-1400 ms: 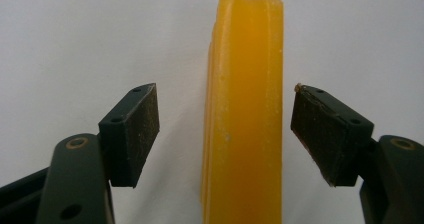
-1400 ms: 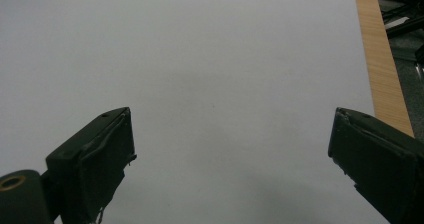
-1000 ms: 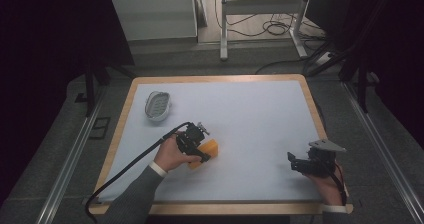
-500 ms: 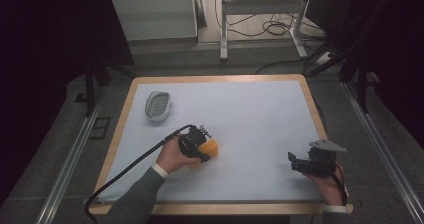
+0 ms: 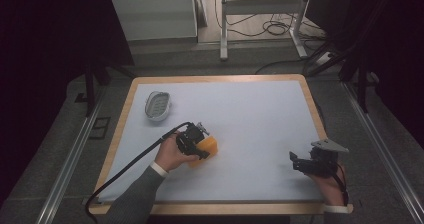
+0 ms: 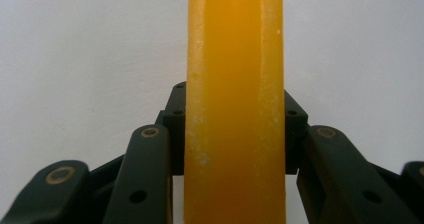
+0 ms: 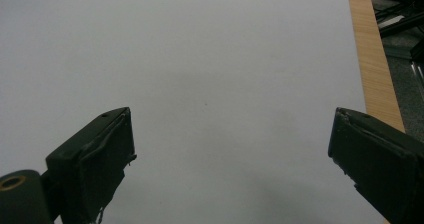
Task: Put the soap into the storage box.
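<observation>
orange block [image 6: 235, 104] clamped in left gripper [image 5: 196, 143], top and bottom cut off; right gripper [image 7: 230, 159] jaws wide apart, holding nothing

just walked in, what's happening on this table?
A person is working at the table with a handheld gripper in each hand. The left gripper is shut on an orange bar of soap, low over the white surface near the front left. The right gripper sits open near the front right edge, holding nothing. A grey soap dish lies apart at the back left, untouched.
</observation>
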A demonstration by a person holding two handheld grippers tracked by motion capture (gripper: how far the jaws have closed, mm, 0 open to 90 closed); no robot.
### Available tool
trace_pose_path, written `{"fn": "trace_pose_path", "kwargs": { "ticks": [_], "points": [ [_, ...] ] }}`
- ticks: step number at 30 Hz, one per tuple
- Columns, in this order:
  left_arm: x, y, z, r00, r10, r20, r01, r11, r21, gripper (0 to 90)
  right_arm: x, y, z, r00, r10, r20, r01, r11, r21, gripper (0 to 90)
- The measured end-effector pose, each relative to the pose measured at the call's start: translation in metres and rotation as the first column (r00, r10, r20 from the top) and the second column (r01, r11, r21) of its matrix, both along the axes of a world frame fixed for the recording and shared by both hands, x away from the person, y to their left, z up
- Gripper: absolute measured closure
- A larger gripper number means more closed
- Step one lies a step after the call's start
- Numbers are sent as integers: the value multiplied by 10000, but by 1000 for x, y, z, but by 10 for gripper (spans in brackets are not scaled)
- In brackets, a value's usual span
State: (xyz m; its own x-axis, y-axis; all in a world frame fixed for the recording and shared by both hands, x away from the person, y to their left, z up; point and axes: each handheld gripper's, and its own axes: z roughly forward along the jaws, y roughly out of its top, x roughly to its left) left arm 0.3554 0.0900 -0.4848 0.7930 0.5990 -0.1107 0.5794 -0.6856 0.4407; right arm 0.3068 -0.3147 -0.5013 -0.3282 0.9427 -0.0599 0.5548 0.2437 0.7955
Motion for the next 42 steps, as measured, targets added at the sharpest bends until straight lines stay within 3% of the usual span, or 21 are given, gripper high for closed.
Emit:
{"fn": "trace_pose_path", "kwargs": {
  "ticks": [4,5,9,25,42],
  "points": [
    [2,4,4,9999,149,-4,-149,9997,-216,610,0,0,0,10000,2,25,-2,10000,-4,46],
    [2,7,8,9995,206,241,-200,9995,-263,611,0,0,0,10000,-14,34,14,10000,-8,46],
    [4,11,13,9995,263,175,-254,9984,-504,610,0,0,0,10000,-46,16,46,10000,-10,46],
    [15,30,30,9947,929,441,-884,9915,-954,610,0,-1,-1,10000,-80,-12,80,10000,-19,46],
    [28,48,53,9865,1432,796,-1338,9846,-1124,610,0,-4,-1,9999,-121,-3,121,9999,-13,46]
  ]
}}
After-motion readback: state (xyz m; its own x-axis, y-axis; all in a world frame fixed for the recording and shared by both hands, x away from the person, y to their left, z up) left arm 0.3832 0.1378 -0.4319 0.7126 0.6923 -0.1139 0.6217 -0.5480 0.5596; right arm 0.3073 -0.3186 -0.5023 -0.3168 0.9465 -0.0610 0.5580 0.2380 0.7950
